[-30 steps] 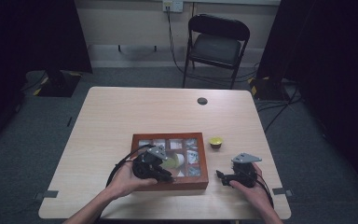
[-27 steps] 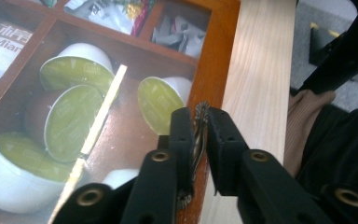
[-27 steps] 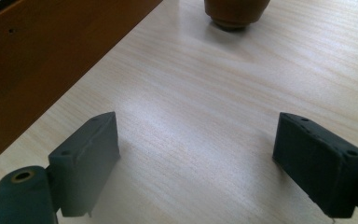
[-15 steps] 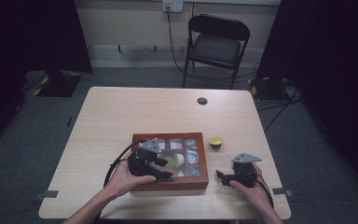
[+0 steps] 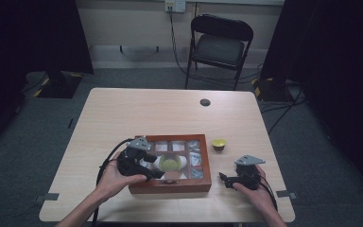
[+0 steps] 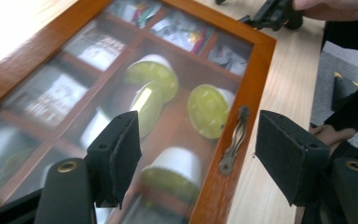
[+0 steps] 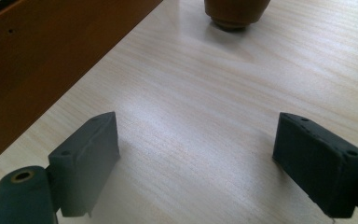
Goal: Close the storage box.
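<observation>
wooden box [image 6: 256,88] handle [image 6: 235,140] between open left gripper [image 6: 198,154] jaws

Black grippers [image 5: 157,173], flat padded fingers [image 6: 119,154], grey three-cornered plates, trailing cables.

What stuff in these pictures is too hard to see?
- Packets in the box: print blurred through the glass lid, left gripper view.
- Box's near-left corner: hidden by the left hand-held gripper, high view.
- Capsule: top cut off by the edge, right gripper view.
</observation>
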`<state>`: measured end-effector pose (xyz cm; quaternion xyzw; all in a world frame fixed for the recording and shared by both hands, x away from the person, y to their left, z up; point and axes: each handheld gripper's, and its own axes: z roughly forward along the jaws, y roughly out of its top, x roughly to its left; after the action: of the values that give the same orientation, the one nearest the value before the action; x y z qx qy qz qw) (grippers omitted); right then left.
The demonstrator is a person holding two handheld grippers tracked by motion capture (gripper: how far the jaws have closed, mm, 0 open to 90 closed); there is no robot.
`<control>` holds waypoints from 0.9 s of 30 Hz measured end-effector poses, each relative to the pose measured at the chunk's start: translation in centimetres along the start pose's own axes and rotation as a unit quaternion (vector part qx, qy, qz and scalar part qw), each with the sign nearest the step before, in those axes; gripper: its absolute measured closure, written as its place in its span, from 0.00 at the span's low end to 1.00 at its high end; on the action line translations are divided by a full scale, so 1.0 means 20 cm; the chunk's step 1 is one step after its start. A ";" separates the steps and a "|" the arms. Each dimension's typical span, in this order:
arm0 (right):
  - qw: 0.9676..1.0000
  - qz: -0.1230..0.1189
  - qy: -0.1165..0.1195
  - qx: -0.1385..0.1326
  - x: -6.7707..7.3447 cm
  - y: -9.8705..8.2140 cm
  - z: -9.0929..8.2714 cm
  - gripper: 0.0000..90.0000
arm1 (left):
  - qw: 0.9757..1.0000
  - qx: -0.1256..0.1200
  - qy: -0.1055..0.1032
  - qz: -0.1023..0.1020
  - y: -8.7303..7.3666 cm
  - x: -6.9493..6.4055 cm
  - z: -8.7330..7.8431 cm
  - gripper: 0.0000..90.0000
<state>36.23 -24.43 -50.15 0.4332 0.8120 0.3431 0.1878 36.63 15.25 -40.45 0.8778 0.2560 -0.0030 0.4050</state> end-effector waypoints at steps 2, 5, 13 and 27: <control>1.000 0.000 0.000 0.000 0.00 0.00 0.00 0.15 | 1.000 -0.001 0.006 -0.004 -0.02 0.02 -0.03 0.32; 1.000 0.000 0.000 0.000 0.00 0.00 0.00 0.15 | 1.000 -0.016 0.015 -0.017 -0.06 0.04 -0.07 0.30; 1.000 0.002 -0.003 -0.001 0.00 0.00 0.00 0.15 | 0.997 -0.026 0.035 -0.057 -0.16 0.13 -0.16 0.25; 1.000 0.008 -0.010 -0.001 -0.01 0.00 0.00 0.15 | 0.991 -0.030 0.078 -0.107 -0.39 0.29 -0.30 0.23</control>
<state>36.27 -24.61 -50.15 0.4427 0.8065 0.3407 0.1936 36.91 26.27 -43.23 0.8300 0.3798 0.0300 0.4074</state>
